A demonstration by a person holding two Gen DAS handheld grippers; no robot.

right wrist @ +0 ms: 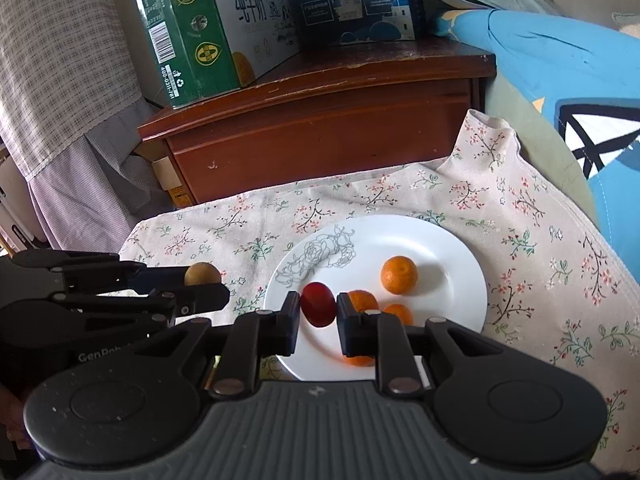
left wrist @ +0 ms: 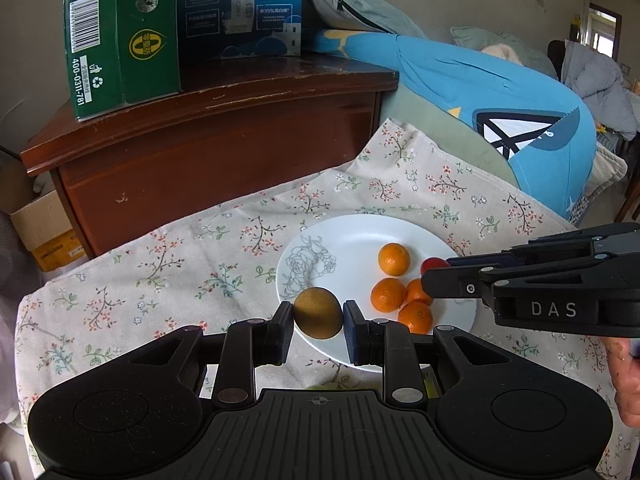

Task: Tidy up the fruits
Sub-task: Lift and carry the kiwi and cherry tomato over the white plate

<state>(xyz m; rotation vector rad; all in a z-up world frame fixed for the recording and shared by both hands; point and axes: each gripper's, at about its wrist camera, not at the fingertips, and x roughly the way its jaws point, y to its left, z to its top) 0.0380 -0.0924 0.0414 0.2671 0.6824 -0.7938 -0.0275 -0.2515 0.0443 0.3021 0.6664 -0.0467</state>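
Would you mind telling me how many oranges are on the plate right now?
4. One sits alone toward the plate's far side; three cluster nearer: and. The right hand-held gripper overlaps the cluster, so another might be hidden.

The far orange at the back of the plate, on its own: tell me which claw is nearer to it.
Right. The right claw, shut on a red fruit, hangs over the plate just short of the far orange. The left claw, gripping a kiwi, sits at the plate's opposite edge.
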